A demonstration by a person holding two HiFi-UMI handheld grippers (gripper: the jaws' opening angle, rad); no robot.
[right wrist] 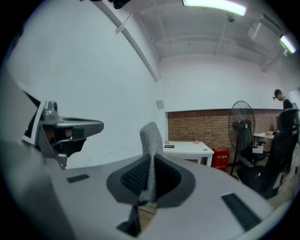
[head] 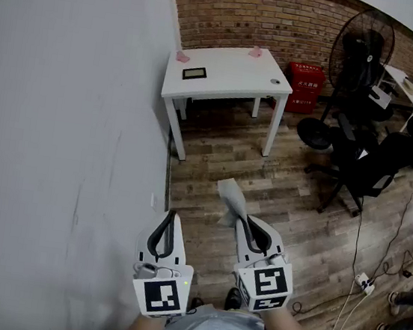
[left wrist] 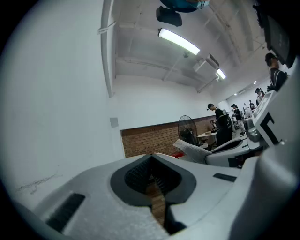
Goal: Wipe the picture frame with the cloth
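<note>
The right hand-held gripper (head: 242,219) is pinching the grey cloth (head: 230,197), which sticks out past its jaws. The left hand-held gripper (head: 167,217) beside it is pressed together on nothing. The picture frame (head: 196,73) lies flat on the white tabletop (head: 234,66) well across the room, so I'd say the cloth is in hand but the wiping is not yet begun.

I hold my left gripper (head: 168,217) low in front of my body, its jaws together with nothing between them. My right gripper (head: 243,222) sits just beside it, both pointing forward, jaws pinched on the cloth (head: 230,197), which sticks out past the tips.
</note>
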